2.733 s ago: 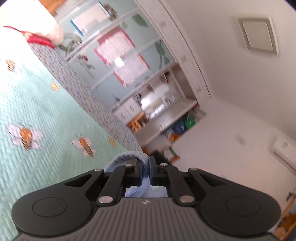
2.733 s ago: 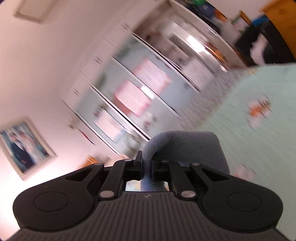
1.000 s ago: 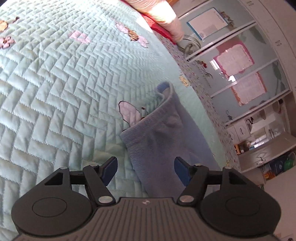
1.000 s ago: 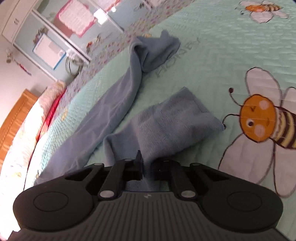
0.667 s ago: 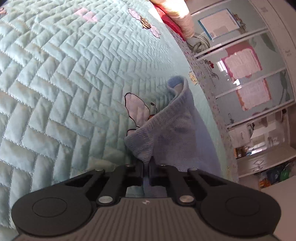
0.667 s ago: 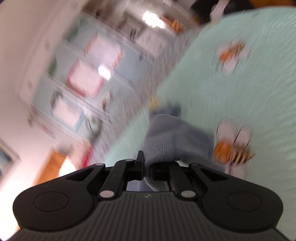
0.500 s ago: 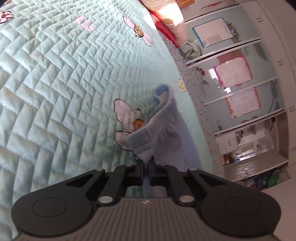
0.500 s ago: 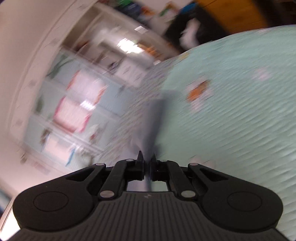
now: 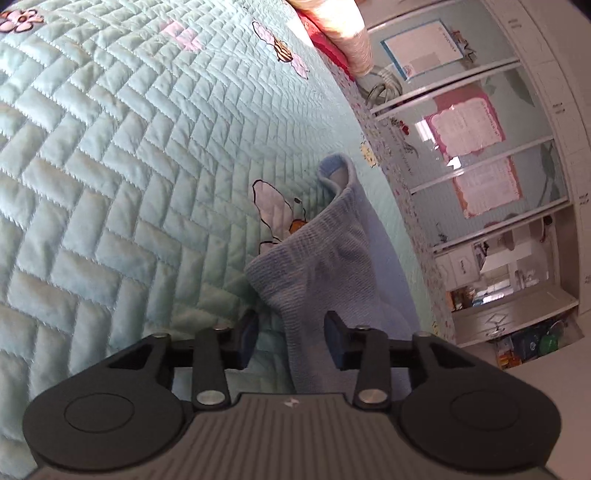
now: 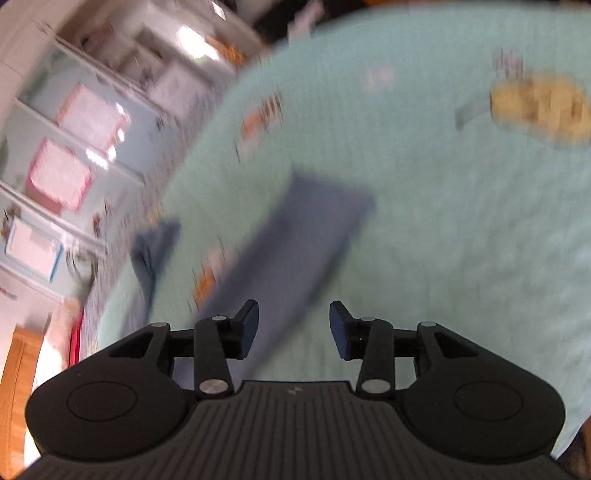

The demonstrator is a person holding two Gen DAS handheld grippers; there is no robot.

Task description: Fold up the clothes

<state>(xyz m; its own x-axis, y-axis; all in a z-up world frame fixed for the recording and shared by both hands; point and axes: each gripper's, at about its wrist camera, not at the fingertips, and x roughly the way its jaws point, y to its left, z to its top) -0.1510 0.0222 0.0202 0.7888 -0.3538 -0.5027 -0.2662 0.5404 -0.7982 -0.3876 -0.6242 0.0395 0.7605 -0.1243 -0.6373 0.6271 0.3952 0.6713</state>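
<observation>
The left tool (image 9: 289,334) is seen with its jaws partly apart, having just been opening; a ribbed corner of the blue garment (image 9: 325,266) stands between the pads, but neither pad presses on it, so nothing is gripped. The right tool (image 10: 293,328) is likewise partly spread, its jaws also having just been opening, and only the near end of the garment (image 10: 295,243) is seen past the gap, below it; its picture is blurred, so whether the cloth is touched cannot be told. The garment is laid as a long strip on the bed (image 9: 110,166), over a quilt printed with bees, one end curled up in the left view. A release is judged to be in hand: a fold appears to have been laid down and both tools let go. The next move is thought to call for a fresh grip on an end or edge, so that the strip can be doubled over and flattened. A second bluish heap (image 10: 155,247) is made out near the bed's edge in the right view, too blurred to identify. Pillows (image 9: 332,22) lie at the head of the bed, well apart, and glass doors (image 9: 480,155) stand beyond. Nothing is seen to block the cloth.
</observation>
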